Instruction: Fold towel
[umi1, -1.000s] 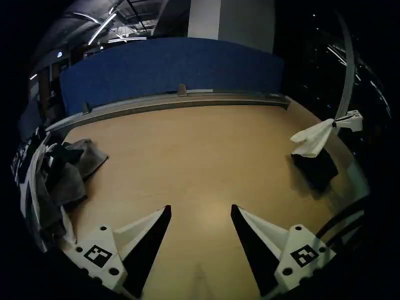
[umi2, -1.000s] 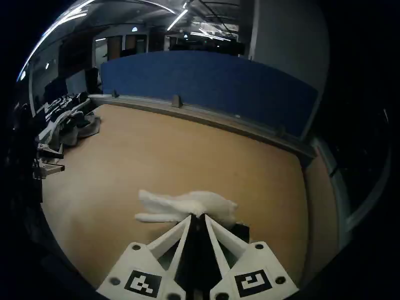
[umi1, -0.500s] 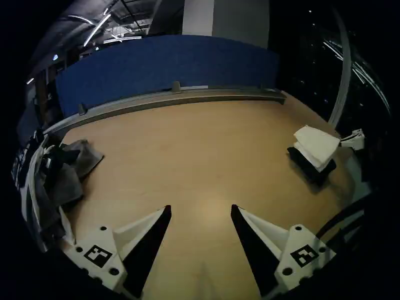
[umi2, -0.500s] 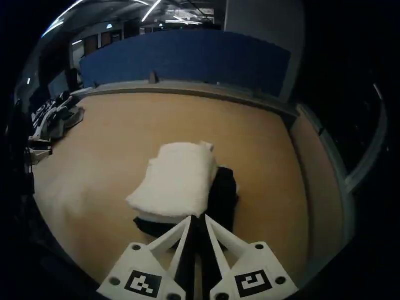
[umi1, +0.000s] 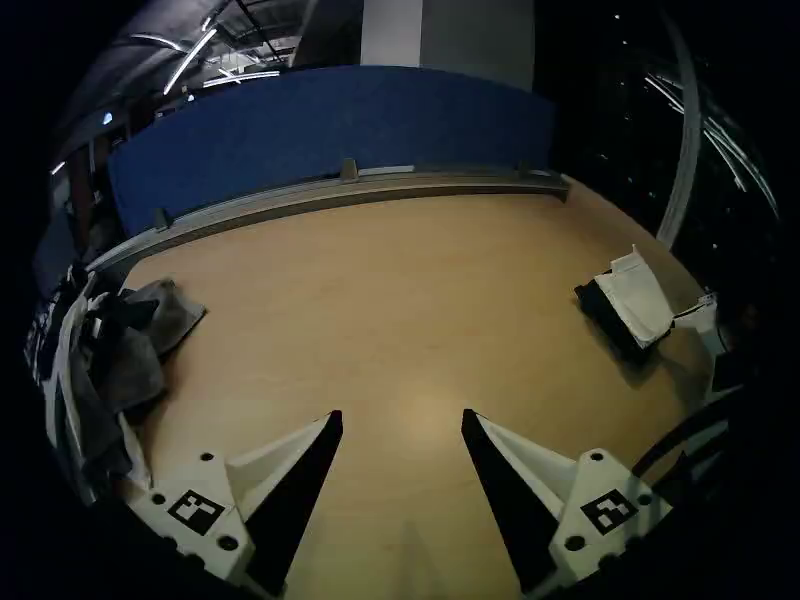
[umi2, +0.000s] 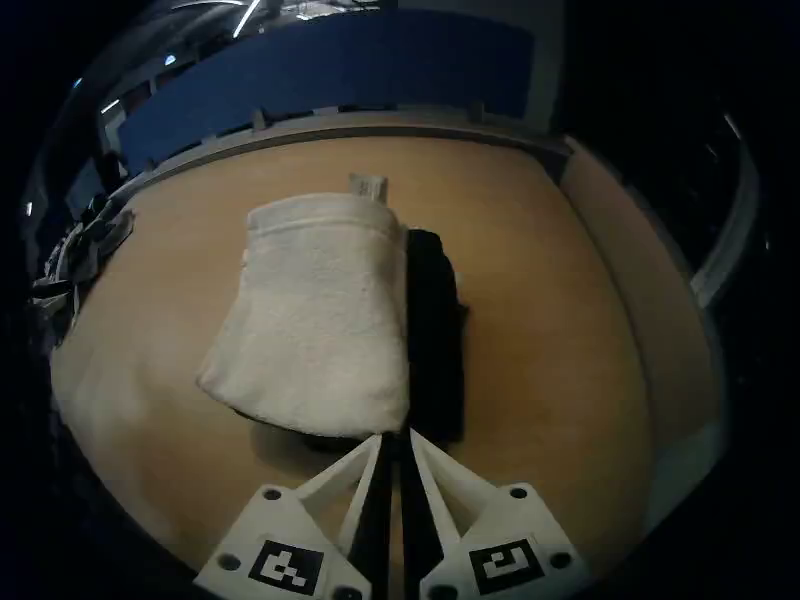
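Right gripper (umi2: 397, 440) clenched at near edge of white towel (umi2: 320, 310), pinch unclear; left gripper (umi1: 400, 425) released above table (umi1: 400, 290). Lay it square on black towel (umi2: 435, 330), then release.

Tan wooden surface (umi1: 400, 300), blue partition (umi1: 330, 120) along its far edge, heap of grey and dark cloths (umi1: 120, 350) at one end, strip lights (umi1: 195, 55) overhead
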